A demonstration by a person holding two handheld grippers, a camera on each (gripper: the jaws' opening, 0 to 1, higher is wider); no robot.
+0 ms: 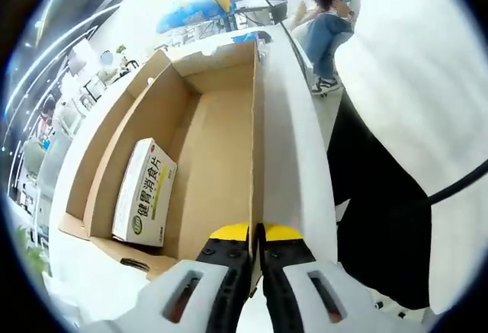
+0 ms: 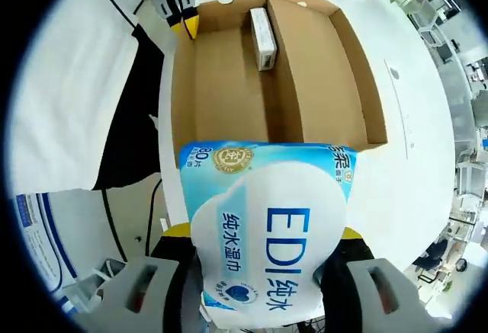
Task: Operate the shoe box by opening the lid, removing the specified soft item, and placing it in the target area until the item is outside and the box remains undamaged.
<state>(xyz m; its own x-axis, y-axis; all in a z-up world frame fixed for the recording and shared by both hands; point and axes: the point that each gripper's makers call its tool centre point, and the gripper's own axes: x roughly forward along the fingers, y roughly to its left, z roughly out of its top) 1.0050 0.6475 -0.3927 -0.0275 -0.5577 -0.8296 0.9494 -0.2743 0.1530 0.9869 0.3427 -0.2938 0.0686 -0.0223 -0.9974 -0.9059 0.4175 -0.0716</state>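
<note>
In the right gripper view the right gripper (image 2: 263, 245) has its yellow-tipped jaws clamped on either side of a soft pack of wet wipes (image 2: 267, 226) — a blue and white pouch printed with "EDI" and Chinese characters. The pack is squeezed between the jaws and held above the near end of the shoe box (image 2: 229, 81), so it is lifted out of the interior and covers part of the box's near wall from this angle.

In the left gripper view the left gripper (image 1: 256, 234) has its two yellow-tipped jaws pressed together on the thin cardboard edge of the box's wall (image 1: 258, 142), pinching it; the same gripper appears at the far corner of the box in the right gripper view (image 2: 185, 20), with a white sleeve behind it.

The box is open, brown cardboard inside and white outside. A small white carton (image 1: 145, 192) with green and red print lies flat on the box floor against one side wall — it shows at the far end in the right gripper view (image 2: 263, 37).

The box rests on a white table (image 2: 412, 165). A black cloth (image 1: 374, 203) hangs beside the table's edge, a dark cable (image 1: 457, 188) crossing near it. A person in jeans (image 1: 324, 36) sits in the background.
</note>
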